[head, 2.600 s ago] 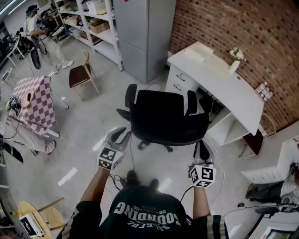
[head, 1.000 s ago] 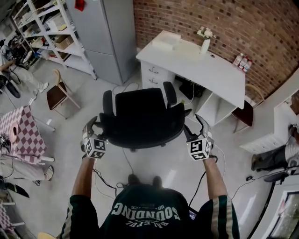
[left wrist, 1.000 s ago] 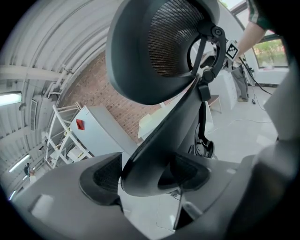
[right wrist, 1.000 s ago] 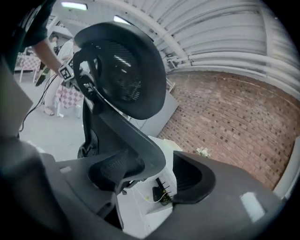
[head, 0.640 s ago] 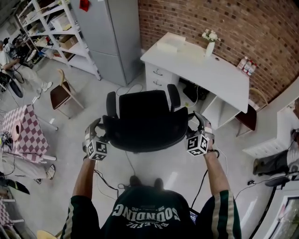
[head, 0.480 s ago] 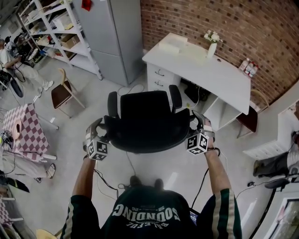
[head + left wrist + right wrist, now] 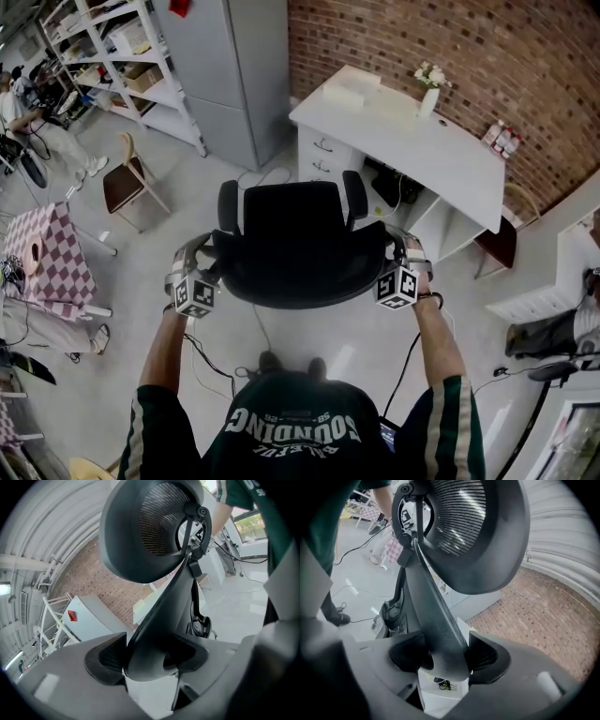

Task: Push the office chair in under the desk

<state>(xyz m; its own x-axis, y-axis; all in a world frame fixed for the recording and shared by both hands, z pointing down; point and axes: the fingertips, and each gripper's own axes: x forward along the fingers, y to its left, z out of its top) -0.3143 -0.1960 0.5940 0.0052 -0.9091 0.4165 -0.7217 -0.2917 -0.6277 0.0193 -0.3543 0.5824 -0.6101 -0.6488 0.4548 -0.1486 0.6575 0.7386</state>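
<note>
Two grips are set: left gripper [image 7: 203, 258] and right gripper [image 7: 396, 246], jaws just closing, pinch the office chair [image 7: 295, 239] by its backrest edges. Chair stands before the desk [image 7: 427, 150], not under it; the push remains.

Black office chair [image 7: 298, 246] stands upright before white desk [image 7: 422, 155].

A red-brick wall [image 7: 525, 56] closes the far side of a workshop whose pale, glossy floor [image 7: 94, 375] catches streaks of light and carries loose black cables [image 7: 202, 352]. A tall grey cabinet [image 7: 234, 75] stands beside white metal shelving [image 7: 122, 66]; a wooden chair [image 7: 127, 183] and a checked-cloth table [image 7: 42, 258] sit at left.
</note>
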